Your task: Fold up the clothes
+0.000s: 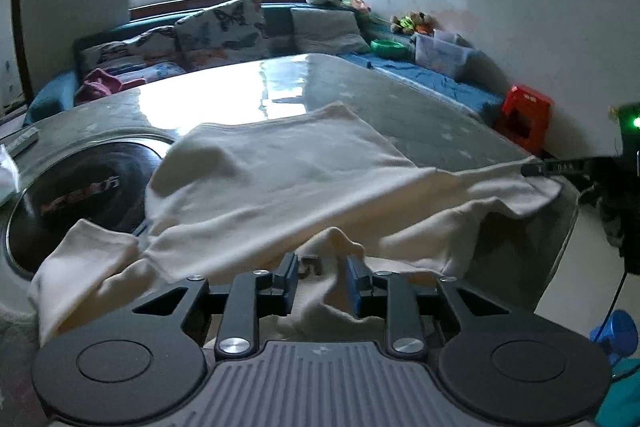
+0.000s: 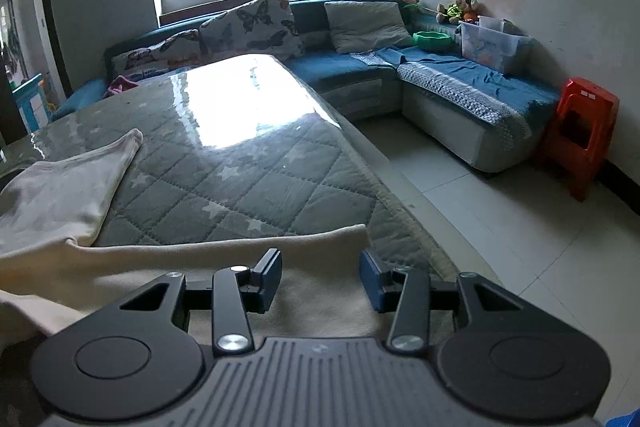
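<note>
The shirt [image 1: 280, 179] — a cream garment, half spread and half rumpled — lies on the quilted table [image 2: 240, 187], with one sleeve-like flap trailing off to the left of the left gripper [image 1: 318, 281] over a dark round inset [image 1: 80, 195] in the tabletop. Directly ahead of the left gripper a ridge of cloth rises between its fingers; the jaws stand a little apart around that ridge, and the pads do not seem to press it, so I judge the fold loose there, not held. Beyond, the body of the shirt stretches away and to the right, where its far corner reaches the tip of the right gripper [image 1: 560, 169], seen from the left wrist. In the right wrist view the right gripper [image 2: 320, 277] has its jaws well apart over a flat cream edge lying just under and ahead of them, nothing pinched; more cloth runs off to its left, and bare quilt lies further ahead. The step in hand looks like taking fresh hold of the near hem to lay a fold. To do it well, each gripper should close on a single clean edge, not a bunch — the left one first needs that ridge flattened or pinched at its crest — and both should lift together, keeping the hem taut and level, so the cloth drops flat.
</note>
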{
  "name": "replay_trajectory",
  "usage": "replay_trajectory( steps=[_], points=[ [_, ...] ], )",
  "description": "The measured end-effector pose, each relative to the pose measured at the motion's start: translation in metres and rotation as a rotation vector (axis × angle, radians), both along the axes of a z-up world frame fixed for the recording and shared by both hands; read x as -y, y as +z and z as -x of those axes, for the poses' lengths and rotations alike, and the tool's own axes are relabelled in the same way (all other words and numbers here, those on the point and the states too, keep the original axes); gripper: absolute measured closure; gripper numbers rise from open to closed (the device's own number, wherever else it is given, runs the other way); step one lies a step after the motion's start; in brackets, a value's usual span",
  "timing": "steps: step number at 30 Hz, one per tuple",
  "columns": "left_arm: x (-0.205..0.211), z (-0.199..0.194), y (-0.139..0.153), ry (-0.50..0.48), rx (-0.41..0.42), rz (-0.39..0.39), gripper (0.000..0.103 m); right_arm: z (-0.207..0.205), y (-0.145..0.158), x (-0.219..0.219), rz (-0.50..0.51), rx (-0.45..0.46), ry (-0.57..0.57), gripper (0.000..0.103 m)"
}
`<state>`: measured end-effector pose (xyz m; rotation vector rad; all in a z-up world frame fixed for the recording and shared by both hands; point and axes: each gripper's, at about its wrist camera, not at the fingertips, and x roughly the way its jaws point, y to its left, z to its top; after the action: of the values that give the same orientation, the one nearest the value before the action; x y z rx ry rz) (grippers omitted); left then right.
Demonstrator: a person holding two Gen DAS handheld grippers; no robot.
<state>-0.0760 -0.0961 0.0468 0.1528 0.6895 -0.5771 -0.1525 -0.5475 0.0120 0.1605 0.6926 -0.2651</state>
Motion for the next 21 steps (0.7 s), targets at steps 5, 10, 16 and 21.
replay_trajectory(
  steps=[5,10,16,21],
  points=[
    [0.006,-0.004,-0.01,-0.016,0.01,-0.053,0.074,-0.005,0.0,-0.001,0.024,-0.01,0.014,0.058],
    [-0.002,0.003,-0.008,-0.035,0.023,-0.052,0.098,-0.009,0.004,-0.004,0.042,-0.016,0.036,0.056],
    [-0.016,0.036,0.013,-0.139,0.065,-0.005,0.098,-0.01,0.022,-0.023,0.049,0.012,0.131,0.056],
    [-0.022,0.05,0.008,-0.2,0.031,-0.03,0.098,-0.015,0.042,-0.056,0.017,0.042,0.3,0.056]
  ],
)
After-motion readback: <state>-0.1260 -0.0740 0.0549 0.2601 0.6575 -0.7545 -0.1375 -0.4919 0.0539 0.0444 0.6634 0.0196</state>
